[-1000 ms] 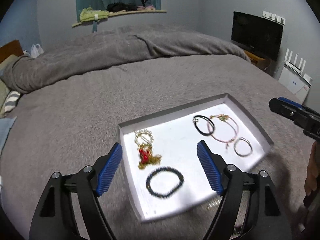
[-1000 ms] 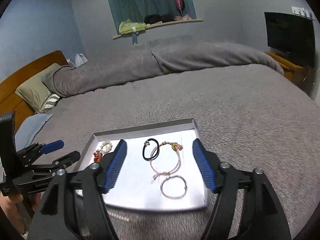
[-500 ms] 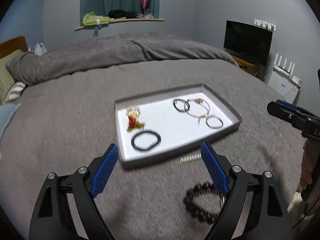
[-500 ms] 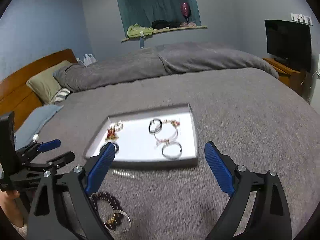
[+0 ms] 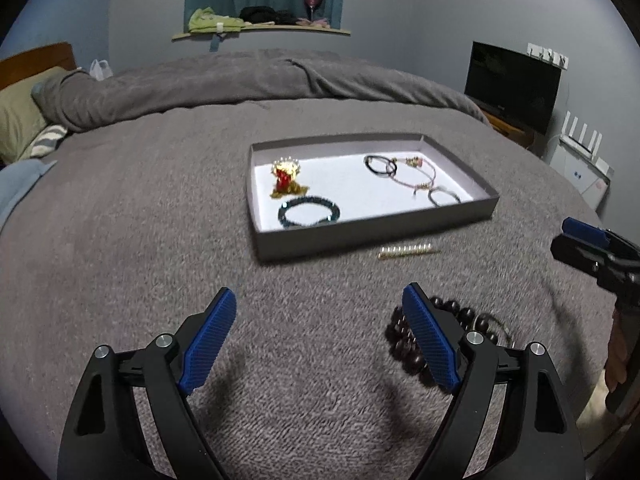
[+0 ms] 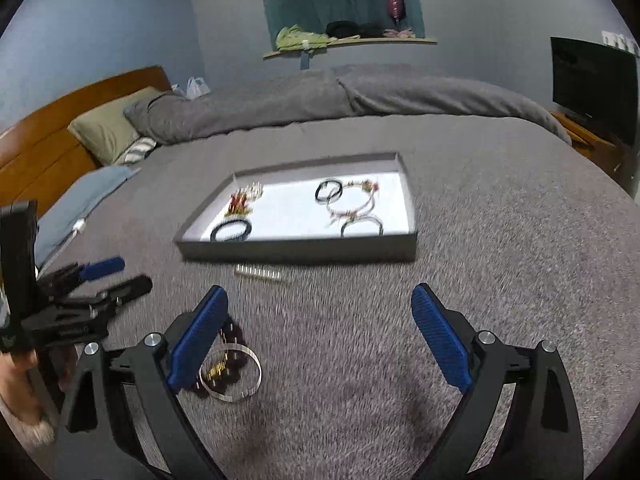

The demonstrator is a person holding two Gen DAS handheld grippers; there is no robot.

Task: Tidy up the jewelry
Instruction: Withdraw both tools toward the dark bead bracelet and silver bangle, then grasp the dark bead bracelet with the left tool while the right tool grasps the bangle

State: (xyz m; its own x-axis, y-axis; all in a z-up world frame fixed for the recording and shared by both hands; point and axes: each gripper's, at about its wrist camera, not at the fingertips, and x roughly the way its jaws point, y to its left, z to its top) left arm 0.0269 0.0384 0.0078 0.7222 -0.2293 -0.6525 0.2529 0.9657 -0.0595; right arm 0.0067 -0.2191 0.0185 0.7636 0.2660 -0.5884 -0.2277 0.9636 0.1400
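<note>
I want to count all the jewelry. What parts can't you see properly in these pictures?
- Dark bead bracelet: left wrist view, partly behind the left gripper finger.
- Silver bangle: right wrist view, partly behind the right gripper finger.
- Pink cord bracelet in the tray: motion-blurred, charms unreadable.

Fuzzy cloth blanket [image 5: 160,240]; matt tray [image 5: 360,236]; glossy beads [image 5: 460,316].

Each gripper, left gripper [image 5: 318,322] and right gripper [image 6: 320,320], has 2 black angular arms with silver round screws. Ribbed blue pads [image 5: 208,338] line the fingers. Bare skin of a hand [image 6: 22,408] shows at 8 o'clock in the right wrist view.
</note>
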